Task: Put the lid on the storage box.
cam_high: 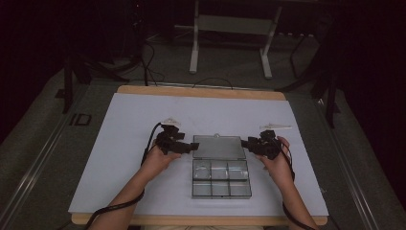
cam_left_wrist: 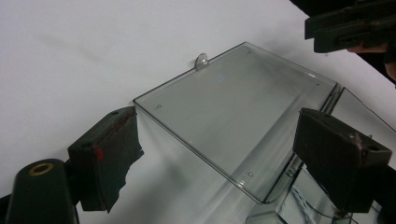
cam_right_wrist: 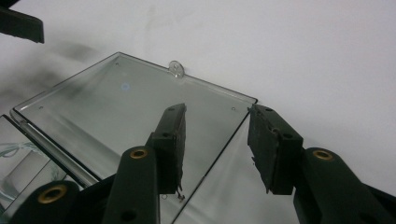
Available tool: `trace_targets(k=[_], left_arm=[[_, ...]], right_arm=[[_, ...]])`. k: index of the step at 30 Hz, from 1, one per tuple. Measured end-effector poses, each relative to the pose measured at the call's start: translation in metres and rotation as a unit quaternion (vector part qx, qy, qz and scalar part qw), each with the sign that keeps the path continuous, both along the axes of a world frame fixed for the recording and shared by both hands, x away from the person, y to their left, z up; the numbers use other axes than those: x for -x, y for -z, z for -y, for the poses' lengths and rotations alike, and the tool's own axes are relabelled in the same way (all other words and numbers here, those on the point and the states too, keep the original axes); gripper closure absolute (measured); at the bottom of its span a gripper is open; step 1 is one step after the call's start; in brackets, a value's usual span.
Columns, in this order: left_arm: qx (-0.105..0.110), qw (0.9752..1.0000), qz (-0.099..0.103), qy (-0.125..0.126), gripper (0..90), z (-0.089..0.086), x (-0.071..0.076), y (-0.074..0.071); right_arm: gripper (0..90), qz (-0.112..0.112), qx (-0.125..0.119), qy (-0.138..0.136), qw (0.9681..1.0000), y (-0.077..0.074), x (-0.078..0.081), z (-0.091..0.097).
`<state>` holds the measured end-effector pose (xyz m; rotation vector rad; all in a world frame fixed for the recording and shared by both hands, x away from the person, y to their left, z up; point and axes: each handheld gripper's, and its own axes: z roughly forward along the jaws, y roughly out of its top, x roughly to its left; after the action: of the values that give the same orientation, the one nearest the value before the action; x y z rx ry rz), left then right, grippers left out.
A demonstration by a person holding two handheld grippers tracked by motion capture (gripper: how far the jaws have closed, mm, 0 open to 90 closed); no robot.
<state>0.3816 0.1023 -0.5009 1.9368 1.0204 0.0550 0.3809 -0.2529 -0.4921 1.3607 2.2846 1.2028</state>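
a clear plastic compartment box [cam_high: 221, 178] lies open on the white sheet [cam_high: 119, 143] that covers the bench, near the middle of the front half and closer to the front edge than to the far edge. its tray holds two rows of three compartments, with the long axis parallel to the bench's front edge. the lid [cam_high: 218, 146] is folded back flat toward the far edge, joined to the tray along the hinge line, its long axis also parallel to the front edge; the small round hanging tab [cam_left_wrist: 202, 60] on the lid's free edge points toward the far edge. the left gripper [cam_high: 187, 147] stands at the lid's left short edge, jaws spread wide; in the left gripper view the lid's corner [cam_left_wrist: 140, 103] sits between the two pads, with no pad pressing on it. the right gripper [cam_high: 245, 143] stands at the lid's right short edge, jaws part-way apart; in the right gripper view the lid's edge [cam_right_wrist: 224, 140] runs through the gap and the left pad [cam_right_wrist: 173, 140] overlies the lid, but the pads are not clamped on it. both grippers are released.
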Motion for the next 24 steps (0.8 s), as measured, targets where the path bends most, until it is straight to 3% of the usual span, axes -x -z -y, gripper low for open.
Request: trace_targets(k=[1,7,9,11,13,24], left_arm=[[-0.007,0.9999,-0.008,-0.011,18.5,0.002,-0.002,0.002],[-0.005,0.9996,-0.025,-0.010,21.7,0.007,-0.004,0.008],[-0.016,0.9993,-0.030,-0.017,22.4,0.011,-0.004,0.010],[-0.021,0.9991,-0.024,-0.027,23.5,0.012,-0.003,0.010],[-0.008,0.9986,-0.033,-0.041,28.6,0.011,-0.004,0.012],[-0.014,0.9977,-0.063,-0.022,33.6,0.021,-0.007,0.019]], right_arm=[[56.6,-0.002,0.005,-0.002,1.0000,0.002,-0.001,-0.003],[56.3,-0.012,0.011,-0.003,0.9999,0.008,-0.003,-0.008],[56.0,-0.016,0.016,-0.003,0.9997,0.011,-0.005,-0.009],[56.0,-0.017,0.015,-0.001,0.9997,0.012,-0.005,-0.009],[57.5,-0.018,0.017,0.001,0.9997,0.014,-0.007,-0.009],[58.2,-0.047,0.014,0.008,0.9987,0.020,-0.011,-0.011]])
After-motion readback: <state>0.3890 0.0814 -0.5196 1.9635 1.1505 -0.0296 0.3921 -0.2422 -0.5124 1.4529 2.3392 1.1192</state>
